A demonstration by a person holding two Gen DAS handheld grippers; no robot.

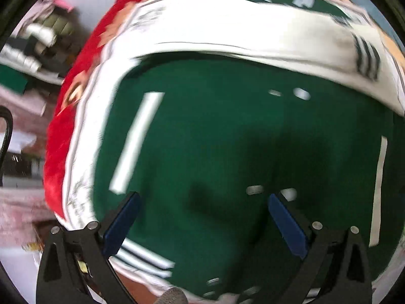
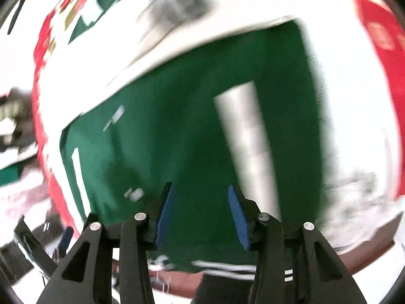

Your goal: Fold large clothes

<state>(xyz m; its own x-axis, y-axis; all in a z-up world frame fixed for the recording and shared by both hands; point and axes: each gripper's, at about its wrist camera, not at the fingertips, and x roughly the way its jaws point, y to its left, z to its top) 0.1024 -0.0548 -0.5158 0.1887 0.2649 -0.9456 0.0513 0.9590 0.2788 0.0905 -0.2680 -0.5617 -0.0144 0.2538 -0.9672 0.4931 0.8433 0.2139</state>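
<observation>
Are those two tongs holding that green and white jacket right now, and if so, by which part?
Neither holds it. The left tongs stand wide open above the green jacket with nothing between their pads. The right tongs are also parted over the cloth, not pinching it.

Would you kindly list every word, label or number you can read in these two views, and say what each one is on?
No text can be read in either view.
Green garment: white marks at its far edge, too blurred to read.
White fabric: grey print, smeared by motion blur.
Red cloth: only a pattern, no lettering.
</observation>
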